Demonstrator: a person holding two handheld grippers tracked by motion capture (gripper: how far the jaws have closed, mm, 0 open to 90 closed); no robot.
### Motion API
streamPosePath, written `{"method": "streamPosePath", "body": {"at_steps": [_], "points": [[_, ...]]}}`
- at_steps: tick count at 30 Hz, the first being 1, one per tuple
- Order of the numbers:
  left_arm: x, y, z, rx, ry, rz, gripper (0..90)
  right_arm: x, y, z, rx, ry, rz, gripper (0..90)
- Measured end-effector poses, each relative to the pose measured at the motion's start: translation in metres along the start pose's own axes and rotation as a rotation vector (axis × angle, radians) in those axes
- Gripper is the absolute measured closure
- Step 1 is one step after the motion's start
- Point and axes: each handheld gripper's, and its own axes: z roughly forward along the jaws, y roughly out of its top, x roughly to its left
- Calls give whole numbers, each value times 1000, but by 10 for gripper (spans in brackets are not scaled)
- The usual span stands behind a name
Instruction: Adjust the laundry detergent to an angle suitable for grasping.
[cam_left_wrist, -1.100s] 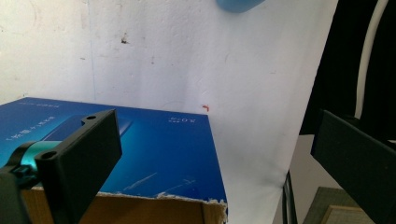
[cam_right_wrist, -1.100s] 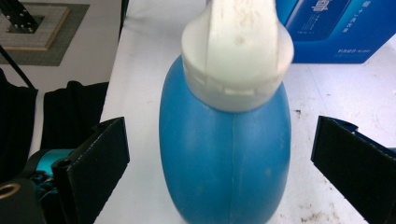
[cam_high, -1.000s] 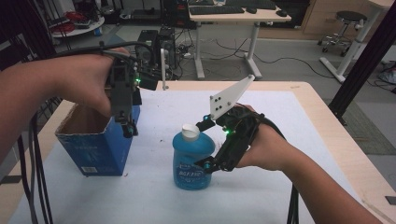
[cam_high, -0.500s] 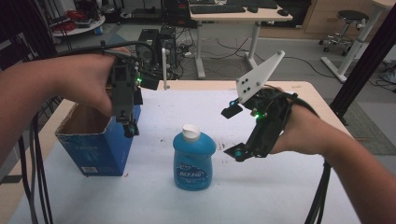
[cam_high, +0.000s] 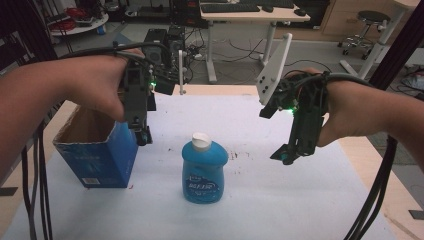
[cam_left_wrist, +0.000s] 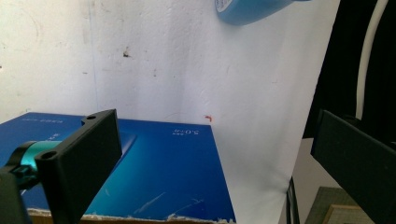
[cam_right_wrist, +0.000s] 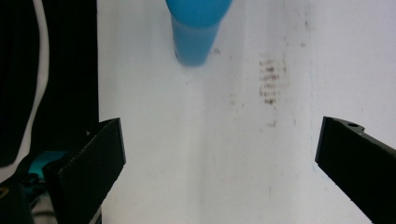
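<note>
One blue plastic bottle (cam_high: 202, 167), rounded, white cap, upright at frame centre on white table (cam_high: 260, 200). One blue cardboard box (cam_high: 97, 150), open top, left. Two grippers: left gripper (cam_high: 141, 134) over box, right gripper (cam_high: 287, 154) right of bottle; fingers apart, empty

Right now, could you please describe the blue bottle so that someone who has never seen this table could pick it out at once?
Start at the white-covered table and look to the middle of it, between the open blue cardboard box on the left and the right gripper hovering at the right. The blue bottle stands upright there on its own, squat and rounded, with a white cap that the box lacks.
</note>
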Motion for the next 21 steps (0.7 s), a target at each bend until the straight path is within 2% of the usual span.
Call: {"method": "streamPosePath", "body": {"at_steps": [4, 6, 10, 15, 21], "points": [[1, 0, 0, 3, -4, 2, 17, -3, 1, -4, 90, -4, -2, 6], [1, -1, -1, -1, -5, 4, 17, -4, 0, -6, 118, -2, -2, 6], [3, -2, -2, -14, -5, -4, 17, -4, -1, -12, 124, -3, -1, 6], [3, 0, -1, -6, -9, 1, 17, -5, -3, -15, 129, -5, 8, 6], [3, -2, -3, -8, -5, 4, 17, -6, -6, -18, 123, -6, 36, 6]]}}
